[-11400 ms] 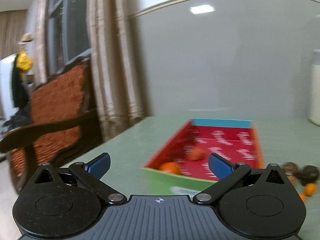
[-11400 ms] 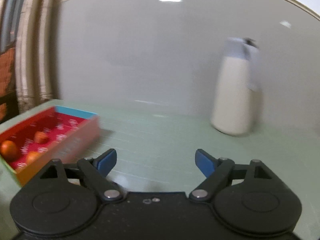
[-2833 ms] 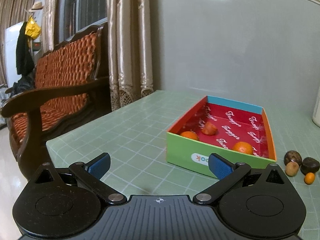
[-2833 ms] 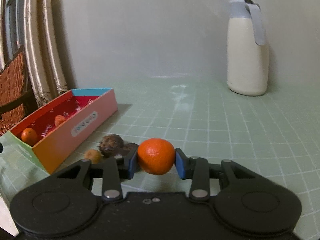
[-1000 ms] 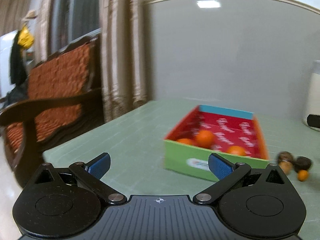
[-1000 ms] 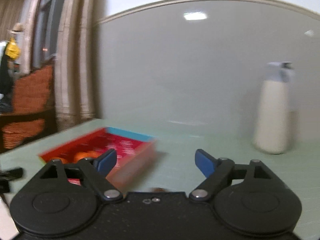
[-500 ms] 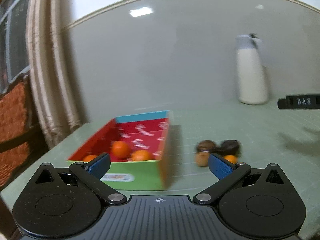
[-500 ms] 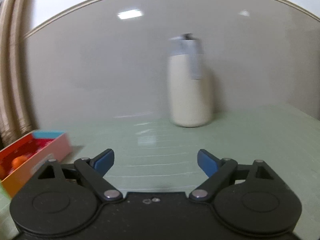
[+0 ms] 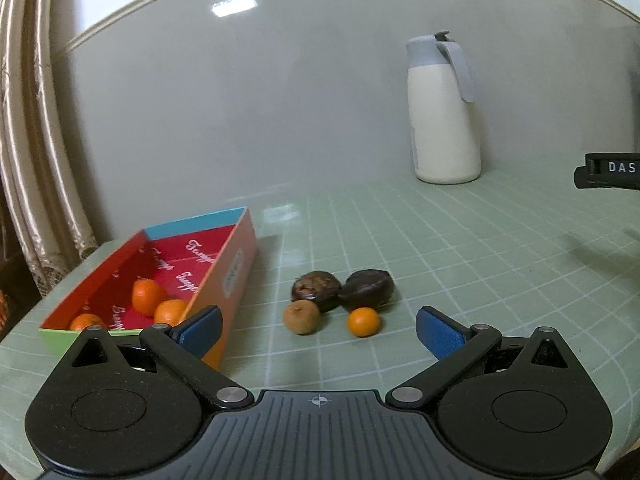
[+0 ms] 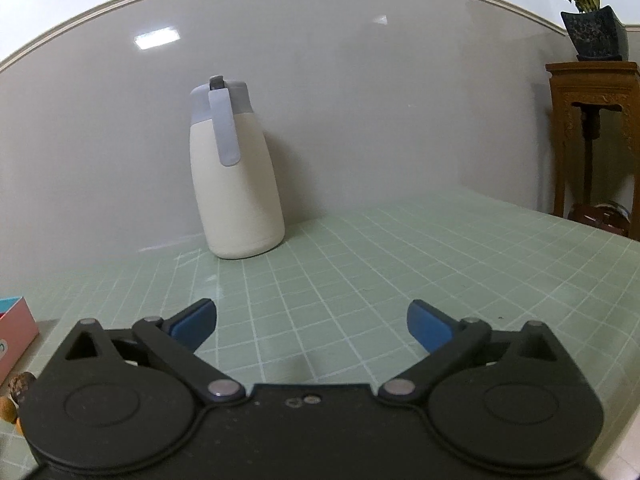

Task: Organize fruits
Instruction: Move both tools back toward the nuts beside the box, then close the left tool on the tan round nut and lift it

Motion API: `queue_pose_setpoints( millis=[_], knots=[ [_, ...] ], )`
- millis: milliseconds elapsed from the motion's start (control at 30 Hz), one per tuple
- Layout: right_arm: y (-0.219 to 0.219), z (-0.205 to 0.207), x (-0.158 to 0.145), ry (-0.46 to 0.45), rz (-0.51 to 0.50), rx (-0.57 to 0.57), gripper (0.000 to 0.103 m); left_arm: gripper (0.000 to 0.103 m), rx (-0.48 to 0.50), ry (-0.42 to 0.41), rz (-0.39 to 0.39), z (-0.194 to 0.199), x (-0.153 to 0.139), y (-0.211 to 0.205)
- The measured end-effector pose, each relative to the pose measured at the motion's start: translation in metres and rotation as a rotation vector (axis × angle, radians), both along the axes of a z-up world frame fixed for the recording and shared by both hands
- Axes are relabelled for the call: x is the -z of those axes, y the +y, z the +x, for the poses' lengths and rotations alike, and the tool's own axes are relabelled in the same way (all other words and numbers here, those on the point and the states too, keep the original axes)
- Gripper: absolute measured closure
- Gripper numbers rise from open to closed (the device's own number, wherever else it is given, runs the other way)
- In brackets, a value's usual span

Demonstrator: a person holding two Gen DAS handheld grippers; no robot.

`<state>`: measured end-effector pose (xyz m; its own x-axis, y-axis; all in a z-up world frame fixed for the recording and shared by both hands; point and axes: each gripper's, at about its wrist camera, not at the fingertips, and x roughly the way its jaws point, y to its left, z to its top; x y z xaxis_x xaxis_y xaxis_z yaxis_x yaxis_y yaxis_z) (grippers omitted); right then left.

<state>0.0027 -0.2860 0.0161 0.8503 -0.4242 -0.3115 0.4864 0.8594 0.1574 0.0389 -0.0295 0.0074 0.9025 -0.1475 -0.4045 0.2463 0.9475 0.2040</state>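
A colourful open box [image 9: 236, 264] with a red inside lies on the green table at the left and holds three oranges [image 9: 146, 296]. Right of it on the table lie two dark brown fruits [image 9: 366, 290], a small tan fruit [image 9: 302, 317] and a small orange [image 9: 363, 322]. My left gripper [image 9: 318, 330] is open and empty, just short of these loose fruits. My right gripper [image 10: 312, 326] is open and empty over bare table, facing the jug; the box corner [image 10: 16, 336] and a brown fruit [image 10: 20, 384] show at its left edge.
A cream jug with a grey lid [image 9: 444, 112] stands at the back by the wall; it also shows in the right wrist view [image 10: 234, 172]. The other gripper's body [image 9: 608, 176] shows at the right. A wooden stand with a plant [image 10: 592, 120] stands beyond the table's right edge. Curtains [image 9: 36, 160] hang at left.
The orange held by my right gripper 2.8 s ago now lies in the box, and that gripper is open. Both grippers have swung right: the left now faces the loose fruits.
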Motion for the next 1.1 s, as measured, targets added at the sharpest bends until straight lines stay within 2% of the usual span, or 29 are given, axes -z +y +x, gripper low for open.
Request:
queue_pose_setpoints(
  millis=[100, 167, 233, 400, 467, 533, 733, 800, 833, 1100],
  knots=[
    [-0.001, 0.002, 0.000, -0.002, 0.008, -0.006, 0.001, 0.001, -0.007, 0.010, -0.005, 0.007, 0.002, -0.005],
    [-0.004, 0.001, 0.000, -0.003, 0.008, 0.001, 0.001, 0.020, -0.008, 0.033, -0.010, 0.013, 0.004, -0.007],
    [-0.006, -0.002, 0.000, -0.004, 0.004, 0.013, 0.001, 0.026, -0.010, 0.075, -0.022, 0.021, 0.007, -0.008],
    [-0.004, -0.004, 0.001, 0.004, 0.006, 0.003, 0.001, 0.029, -0.029, 0.083, -0.041, 0.028, 0.007, -0.008],
    [-0.005, -0.003, 0.002, 0.009, 0.006, 0.000, 0.001, 0.045, -0.037, 0.084, -0.043, 0.030, 0.008, -0.008],
    [-0.006, -0.002, 0.003, 0.013, 0.012, -0.004, 0.001, 0.052, -0.057, 0.094, -0.052, 0.035, 0.008, -0.005],
    [-0.004, 0.004, 0.004, 0.018, 0.029, -0.024, 0.001, 0.054, -0.114, 0.107, -0.078, 0.048, 0.008, 0.005],
    [-0.001, 0.005, 0.004, 0.020, 0.024, -0.031, 0.001, 0.059, -0.122, 0.120, -0.079, 0.052, 0.009, 0.005],
    [-0.001, 0.005, 0.004, 0.020, 0.023, -0.034, 0.001, 0.065, -0.123, 0.127, -0.078, 0.055, 0.010, 0.004],
    [-0.003, 0.000, 0.003, 0.015, 0.007, 0.007, 0.001, 0.066, -0.121, 0.153, -0.071, 0.066, 0.018, -0.002]
  ],
)
